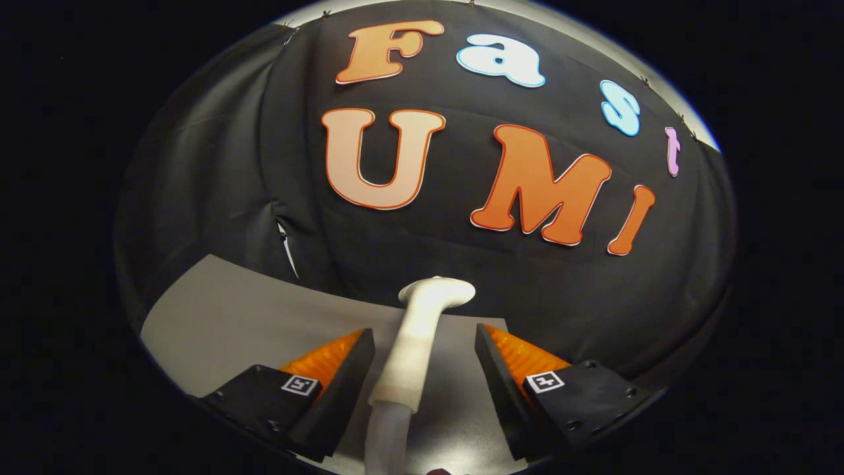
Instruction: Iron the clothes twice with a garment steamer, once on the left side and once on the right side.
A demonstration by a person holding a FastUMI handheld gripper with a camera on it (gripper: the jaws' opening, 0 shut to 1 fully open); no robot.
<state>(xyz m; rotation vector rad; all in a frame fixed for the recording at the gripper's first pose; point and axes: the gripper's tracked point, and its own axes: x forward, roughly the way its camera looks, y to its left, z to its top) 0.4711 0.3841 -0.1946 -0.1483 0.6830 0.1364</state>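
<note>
A white garment steamer (pixel 412 349) lies along the grey tabletop (pixel 237 316), its long handle running between my fingers and its flat oval head (pixel 438 291) just beyond them, turned toward the black cloth wall. My gripper (pixel 424 330) is open around the handle. The left finger (pixel 343 382) stands close beside the handle, while a clear gap separates the handle from the right finger (pixel 501 382). The lower end of the handle passes under the gripper and is hidden.
The black cloth wall (pixel 217 185) hangs right behind the table's far edge, with a fold and a slit near its left part (pixel 287 247). Bare grey tabletop spreads to the left of the fingers.
</note>
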